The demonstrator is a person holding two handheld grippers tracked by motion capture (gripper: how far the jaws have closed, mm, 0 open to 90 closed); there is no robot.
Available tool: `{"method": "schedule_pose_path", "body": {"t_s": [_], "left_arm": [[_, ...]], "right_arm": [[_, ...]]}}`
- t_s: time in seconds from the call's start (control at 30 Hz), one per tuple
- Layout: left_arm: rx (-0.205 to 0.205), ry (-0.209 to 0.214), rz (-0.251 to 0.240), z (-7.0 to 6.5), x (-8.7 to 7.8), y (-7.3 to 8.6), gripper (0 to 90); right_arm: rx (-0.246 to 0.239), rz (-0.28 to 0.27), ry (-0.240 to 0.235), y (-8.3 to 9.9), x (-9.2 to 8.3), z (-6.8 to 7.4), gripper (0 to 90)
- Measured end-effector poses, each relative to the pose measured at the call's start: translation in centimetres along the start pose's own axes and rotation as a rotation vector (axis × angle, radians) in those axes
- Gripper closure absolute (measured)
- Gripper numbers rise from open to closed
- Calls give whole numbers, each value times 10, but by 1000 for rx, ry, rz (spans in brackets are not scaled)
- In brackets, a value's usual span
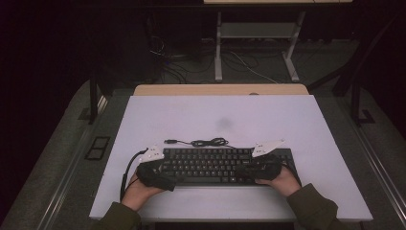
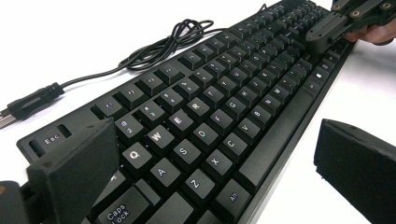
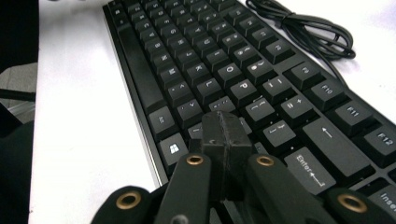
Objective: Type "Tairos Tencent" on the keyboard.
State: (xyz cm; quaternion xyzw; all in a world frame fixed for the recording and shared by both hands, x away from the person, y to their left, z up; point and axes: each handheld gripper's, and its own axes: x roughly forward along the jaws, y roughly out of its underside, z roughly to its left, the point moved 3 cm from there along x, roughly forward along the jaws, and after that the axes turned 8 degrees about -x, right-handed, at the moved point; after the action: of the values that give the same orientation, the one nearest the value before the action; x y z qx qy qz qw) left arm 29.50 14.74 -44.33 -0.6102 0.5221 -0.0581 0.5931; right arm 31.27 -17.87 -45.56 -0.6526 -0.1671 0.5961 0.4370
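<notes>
A black keyboard (image 1: 215, 165) lies on the white table (image 1: 230, 120) at about six o'clock in the high view, its coiled cable (image 1: 203, 142) just beyond it toward twelve.

The left gripper (image 1: 154, 173) sits at the keyboard's nine o'clock end — its jaws stand wide apart, one over the Esc corner, the other off the front edge, gripping nothing.

The right gripper (image 3: 226, 135) hovers over the keys toward the three o'clock end — its jaws are pressed together with nothing between them, tips just above the keys left of Enter; whether they touch a key cannot be told.
</notes>
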Motion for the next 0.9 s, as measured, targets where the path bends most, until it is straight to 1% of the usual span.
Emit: {"method": "schedule_pose_path", "body": {"t_s": [0.2, 0.77, 0.83, 0.9], "left_arm": [[5, -2, -2, 0, 0, -2, 0], [4, -1, -8, -1, 7, -12, 0], [-2, 2, -10, -1, 9, -13, 14], [1, 3, -9, -1, 10, -15, 33]], "right_arm": [[-3, 25, 3, 2, 1, 0, 892], [-10, 39, 5, 4, 3, 0, 893], [-11, 39, 6, 4, 3, 1, 893], [-10, 39, 5, 4, 3, 1, 893]]}}
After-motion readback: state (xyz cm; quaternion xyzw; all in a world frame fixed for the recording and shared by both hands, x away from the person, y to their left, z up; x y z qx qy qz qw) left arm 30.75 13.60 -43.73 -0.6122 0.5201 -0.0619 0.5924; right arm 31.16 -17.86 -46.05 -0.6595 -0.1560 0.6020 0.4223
